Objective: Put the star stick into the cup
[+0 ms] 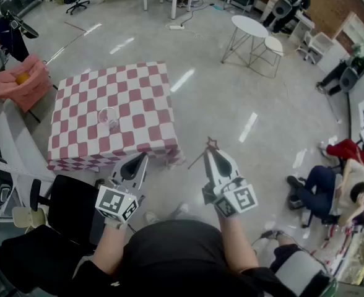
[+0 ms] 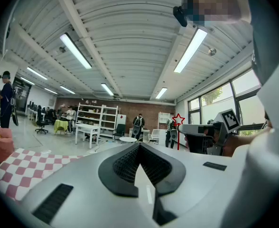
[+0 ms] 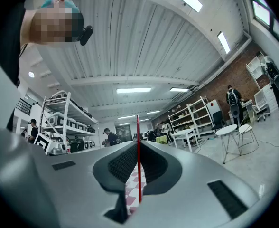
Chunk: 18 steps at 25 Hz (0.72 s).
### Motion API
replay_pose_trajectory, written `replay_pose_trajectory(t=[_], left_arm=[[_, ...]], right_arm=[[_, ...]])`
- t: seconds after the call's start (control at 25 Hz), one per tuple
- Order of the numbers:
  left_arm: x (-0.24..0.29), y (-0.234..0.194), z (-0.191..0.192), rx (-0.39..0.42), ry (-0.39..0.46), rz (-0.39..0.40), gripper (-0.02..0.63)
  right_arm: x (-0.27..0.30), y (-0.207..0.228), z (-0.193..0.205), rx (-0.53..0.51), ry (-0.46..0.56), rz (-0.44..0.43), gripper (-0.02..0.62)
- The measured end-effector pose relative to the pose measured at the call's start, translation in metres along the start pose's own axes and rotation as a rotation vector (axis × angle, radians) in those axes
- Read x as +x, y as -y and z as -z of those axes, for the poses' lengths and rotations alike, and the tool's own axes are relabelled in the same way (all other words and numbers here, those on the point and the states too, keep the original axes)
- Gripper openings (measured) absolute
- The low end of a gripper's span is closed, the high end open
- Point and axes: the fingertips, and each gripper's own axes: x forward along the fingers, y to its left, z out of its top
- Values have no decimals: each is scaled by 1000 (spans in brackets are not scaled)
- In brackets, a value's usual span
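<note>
The star stick [image 1: 210, 145] is a thin red rod with a red outlined star at its top. My right gripper [image 1: 212, 152] is shut on it and holds it in the air to the right of the table's near corner. In the right gripper view the rod [image 3: 138, 160] stands upright between the closed jaws of that gripper [image 3: 138, 145]. The clear cup [image 1: 109, 117] stands on the red-and-white checkered table [image 1: 138, 85]. My left gripper [image 1: 135, 163] is shut and holds nothing, near the table's front edge. From the left gripper [image 2: 139, 145] the star [image 2: 178, 120] shows at right.
A black chair [image 1: 77, 208] stands at lower left, close to my left arm. A pink armchair [image 1: 22, 82] is left of the table. White round tables [image 1: 251, 27] stand further back. Two people sit on the floor at right [image 1: 333, 190].
</note>
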Motion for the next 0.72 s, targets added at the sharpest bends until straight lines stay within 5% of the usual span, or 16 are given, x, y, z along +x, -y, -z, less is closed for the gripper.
replay_pose_trajectory(t=[0.72], left_arm=[[73, 36, 23, -10, -91, -61, 40]], right_arm=[[-17, 92, -3, 66, -2, -22, 28]])
